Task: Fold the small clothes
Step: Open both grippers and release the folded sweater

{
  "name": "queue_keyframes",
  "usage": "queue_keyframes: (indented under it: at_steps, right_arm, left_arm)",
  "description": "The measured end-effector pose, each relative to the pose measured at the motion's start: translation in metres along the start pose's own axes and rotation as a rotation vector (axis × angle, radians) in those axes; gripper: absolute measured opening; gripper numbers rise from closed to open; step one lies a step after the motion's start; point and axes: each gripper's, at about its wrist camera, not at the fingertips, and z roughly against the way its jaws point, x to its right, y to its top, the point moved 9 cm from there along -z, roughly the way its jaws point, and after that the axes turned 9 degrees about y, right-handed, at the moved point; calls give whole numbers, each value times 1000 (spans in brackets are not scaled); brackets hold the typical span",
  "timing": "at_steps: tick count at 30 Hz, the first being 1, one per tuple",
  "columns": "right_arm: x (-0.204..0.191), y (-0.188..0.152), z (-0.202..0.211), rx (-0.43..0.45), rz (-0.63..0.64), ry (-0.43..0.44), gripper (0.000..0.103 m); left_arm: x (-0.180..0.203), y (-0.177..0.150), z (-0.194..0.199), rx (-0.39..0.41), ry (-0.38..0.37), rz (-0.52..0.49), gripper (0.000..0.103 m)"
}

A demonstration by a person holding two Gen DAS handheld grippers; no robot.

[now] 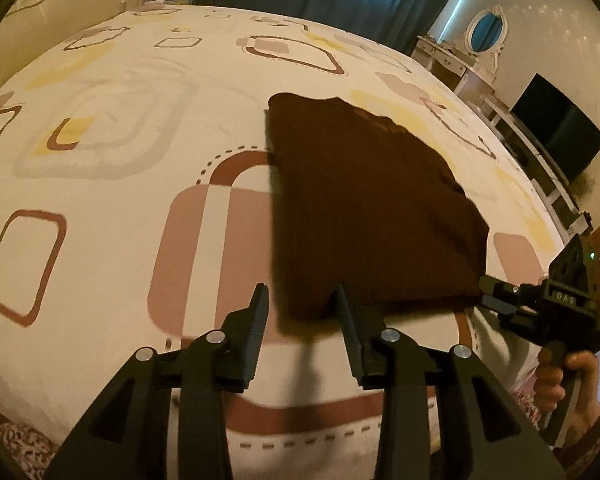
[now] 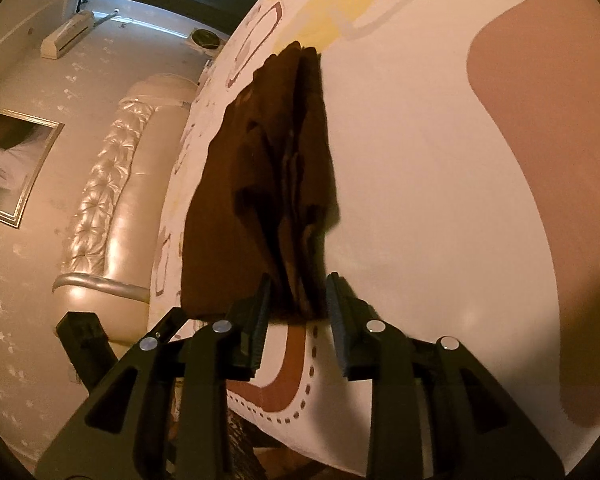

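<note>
A bed (image 1: 100, 152) under a cream sheet printed with brown, pink and yellow rounded squares fills most of both views, and on it lies a folded dark brown garment (image 1: 364, 208), flat and running from the centre of the left wrist view toward 1 o'clock. The left tongs (image 1: 300, 300) stand partly open at 6 o'clock over the garment's near left corner, one finger off the cloth on bare sheet, pads not pressing it. The right tongs (image 2: 298, 292) are partly open too, the garment's layered near edge (image 2: 296, 304) between the fingers yet unpinched; a hand (image 1: 568, 380) holds them at 4 o'clock.
</note>
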Motion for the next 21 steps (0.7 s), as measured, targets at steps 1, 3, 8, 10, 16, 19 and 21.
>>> queue_keyframes:
  at_steps: [1,3,8,10,16,19,21]
  right_arm:
    - [0,-3,1,-1,0,-7,29]
    - [0,-8,3,-4,9,-24,30]
    - [-6,-23,12,15,58,-104,44]
    - [-11,-27,13,24,84,-141,51]
    - [-32,-34,19,86,231,-330,72]
    - [-44,-41,21,114,308,-417,79]
    - [-48,-46,21,125,329,-449,83]
  left_arm:
    - [0,-2,1,1,5,-2,39]
    - [-1,-8,5,3,15,-4,42]
    - [-1,-12,18,36,55,-11,66]
    - [1,-11,27,60,73,-22,74]
    - [6,-8,47,141,169,-88,84]
    - [8,-11,52,148,190,-106,84]
    - [10,-14,57,154,191,-98,84]
